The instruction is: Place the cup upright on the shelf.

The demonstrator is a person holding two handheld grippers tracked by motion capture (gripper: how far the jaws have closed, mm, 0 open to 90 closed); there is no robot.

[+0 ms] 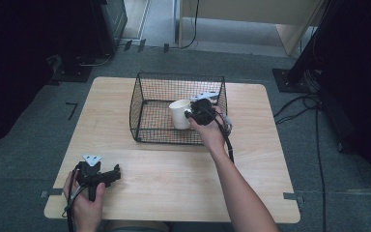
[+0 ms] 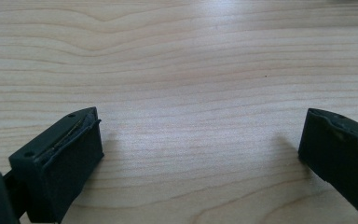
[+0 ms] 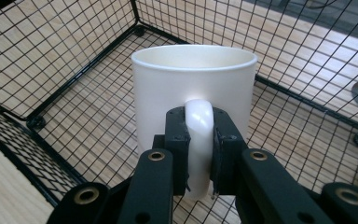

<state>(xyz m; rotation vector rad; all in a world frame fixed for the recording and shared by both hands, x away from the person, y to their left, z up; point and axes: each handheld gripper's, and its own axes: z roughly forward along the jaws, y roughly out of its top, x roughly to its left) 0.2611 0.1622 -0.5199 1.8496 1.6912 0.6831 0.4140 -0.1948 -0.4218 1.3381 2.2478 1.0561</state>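
While the left gripper (image 1: 116,172) rests near the table's (image 1: 174,183) front left corner, jaws spread wide over bare wood, the right gripper (image 3: 199,154) pinches the handle (image 3: 199,116) of a white mug (image 1: 179,113), held upright inside the wire basket (image 1: 145,87) mid-table.

Right gripper (image 3: 199,154) jaws clamped on the handle of white mug (image 3: 193,88), mug upright inside black wire basket (image 3: 65,60) on desk (image 3: 4,186).
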